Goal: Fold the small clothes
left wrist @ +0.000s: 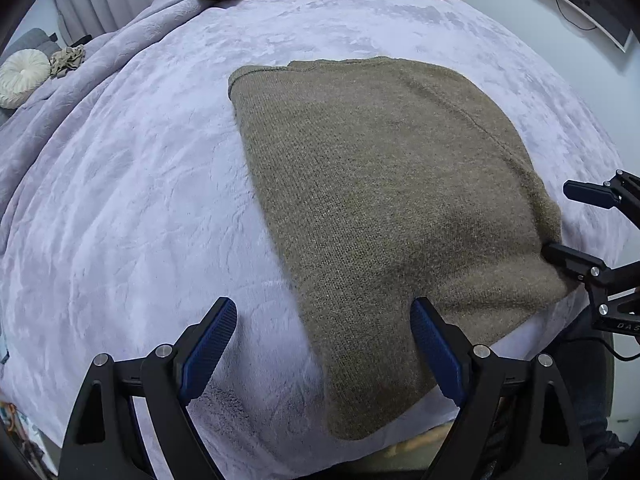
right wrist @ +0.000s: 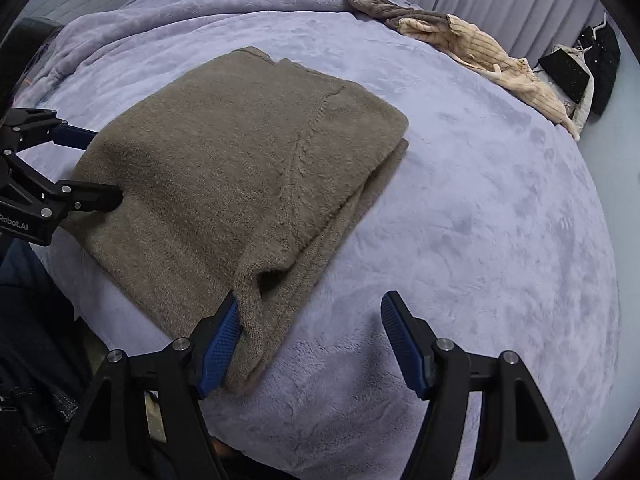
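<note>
The fuzzy olive-brown knitted sweater (left wrist: 380, 184), part-folded, lay flat on the lilac plush bed (left wrist: 120, 200). Both tools gaped apart: the left tool (left wrist: 322, 344) straddling its near hem, the right tool (right wrist: 310, 340) perhaps brushing a corner. Pinching both layers evenly would serve best.

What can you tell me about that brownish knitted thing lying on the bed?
The olive-brown fuzzy knitted sweater lies folded in layers on the lavender plush blanket, near the bed's front edge. A raised seam runs across its top layer, and stacked edges show along one side. The left claw and the right claw are both open, each with one blue-padded finger against the near edge of the sweater.
</note>
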A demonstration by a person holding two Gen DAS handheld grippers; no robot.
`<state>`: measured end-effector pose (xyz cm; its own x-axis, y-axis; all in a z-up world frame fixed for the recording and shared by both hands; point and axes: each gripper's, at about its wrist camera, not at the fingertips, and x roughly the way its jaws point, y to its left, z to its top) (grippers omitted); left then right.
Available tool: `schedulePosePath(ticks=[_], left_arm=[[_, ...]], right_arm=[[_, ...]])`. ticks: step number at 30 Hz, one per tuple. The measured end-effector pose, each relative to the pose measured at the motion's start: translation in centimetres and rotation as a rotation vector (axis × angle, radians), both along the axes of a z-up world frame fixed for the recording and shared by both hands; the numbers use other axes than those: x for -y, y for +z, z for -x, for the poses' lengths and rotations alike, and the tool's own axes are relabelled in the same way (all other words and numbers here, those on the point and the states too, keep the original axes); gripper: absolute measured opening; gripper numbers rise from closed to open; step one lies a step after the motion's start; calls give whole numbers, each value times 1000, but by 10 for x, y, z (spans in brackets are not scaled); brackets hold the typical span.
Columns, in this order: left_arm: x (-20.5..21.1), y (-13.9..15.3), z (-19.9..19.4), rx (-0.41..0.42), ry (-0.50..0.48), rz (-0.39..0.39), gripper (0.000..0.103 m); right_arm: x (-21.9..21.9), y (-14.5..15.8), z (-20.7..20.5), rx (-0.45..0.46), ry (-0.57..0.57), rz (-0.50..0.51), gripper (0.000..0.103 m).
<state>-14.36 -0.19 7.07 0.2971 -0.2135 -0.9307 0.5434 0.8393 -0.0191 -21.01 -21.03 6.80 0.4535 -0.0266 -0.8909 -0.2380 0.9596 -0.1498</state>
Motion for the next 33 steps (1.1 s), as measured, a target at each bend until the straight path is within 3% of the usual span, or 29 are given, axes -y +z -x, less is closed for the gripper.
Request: schedulePosePath(ticks=[5, 9, 11, 12, 13, 14, 18, 21, 26, 33], left_arm=[[-1, 22, 3, 52, 1, 23, 89], [-6, 9, -20, -39, 59, 47, 89], [-7, 4, -25, -72, 70, 62, 89], [-6, 1, -26, -76, 69, 51, 90], [-5, -2, -26, -75, 69, 36, 101], [-4, -5, -26, -64, 78, 3, 103], [-2, -10, -24, -80, 84, 6, 103], [0, 3, -18, -38, 84, -2, 103], [5, 30, -15, 46, 81, -18, 103], [16, 32, -21, 46, 96, -32, 103]], right_arm=[[-32, 44, 25, 102, 171, -48, 74], [-57, 44, 14, 89, 321, -114, 74], [-63, 31, 2, 27, 355, -146, 74], [-64, 23, -4, 4, 355, -143, 74], [-64, 14, -11, -17, 351, -132, 74], [-63, 3, -17, -46, 344, -121, 74], [-64, -15, -21, -64, 360, -96, 80], [-70, -3, -13, -57, 355, -56, 80], [-62, 39, 9, 27, 332, -91, 80], [-56, 59, 7, 32, 222, -73, 80]])
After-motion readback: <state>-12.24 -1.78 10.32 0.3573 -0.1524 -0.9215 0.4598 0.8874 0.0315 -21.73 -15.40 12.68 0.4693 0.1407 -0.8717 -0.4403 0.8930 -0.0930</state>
